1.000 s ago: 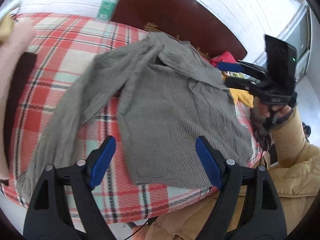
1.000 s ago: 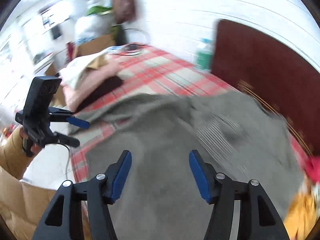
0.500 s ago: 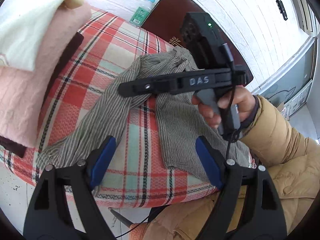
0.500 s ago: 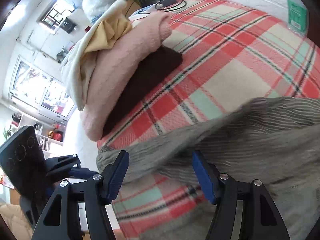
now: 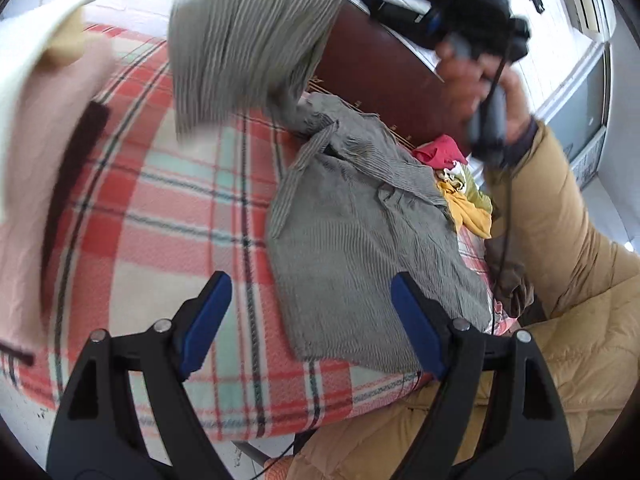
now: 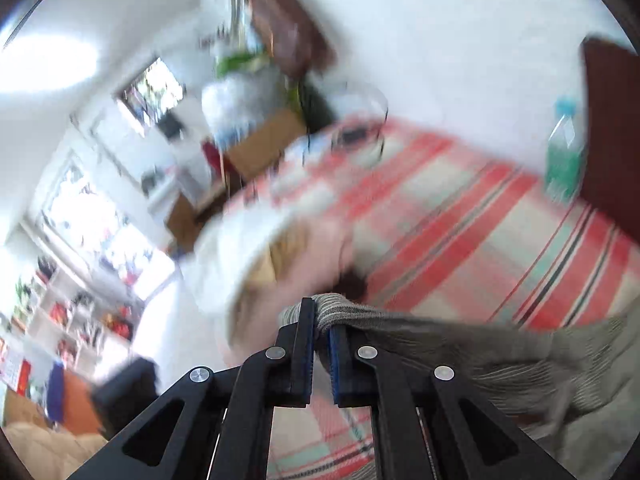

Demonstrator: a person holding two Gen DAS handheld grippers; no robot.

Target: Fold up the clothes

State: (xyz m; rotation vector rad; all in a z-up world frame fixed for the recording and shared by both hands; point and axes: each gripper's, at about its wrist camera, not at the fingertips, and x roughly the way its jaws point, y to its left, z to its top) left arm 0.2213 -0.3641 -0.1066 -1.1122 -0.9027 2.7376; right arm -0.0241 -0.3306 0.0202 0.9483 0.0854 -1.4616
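While lifted by its cuff: grey shirt point(image 5: 360, 240), soft, limp.
Right gripper point(image 6: 320, 344): just closed, pinching sleeve end.
Left gripper point(image 5: 310, 316): spread, empty.
Next hold: hem at bed point(image 5: 160, 208) front edge.

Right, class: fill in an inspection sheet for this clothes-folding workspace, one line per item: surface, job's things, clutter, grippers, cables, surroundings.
Surface: plaid blanket in red, cream and teal covers the bed.
Job's things: grey striped shirt lies flat; its sleeve is lifted above the bed.
Clutter: stack of folded clothes at the left; red and yellow garments by the headboard; plastic bottle.
Grippers: left gripper open, holding nothing; right gripper has just closed on the sleeve end.
Cables: black cable hangs from the right gripper.
Surroundings: white wall, window, blurred shelves.
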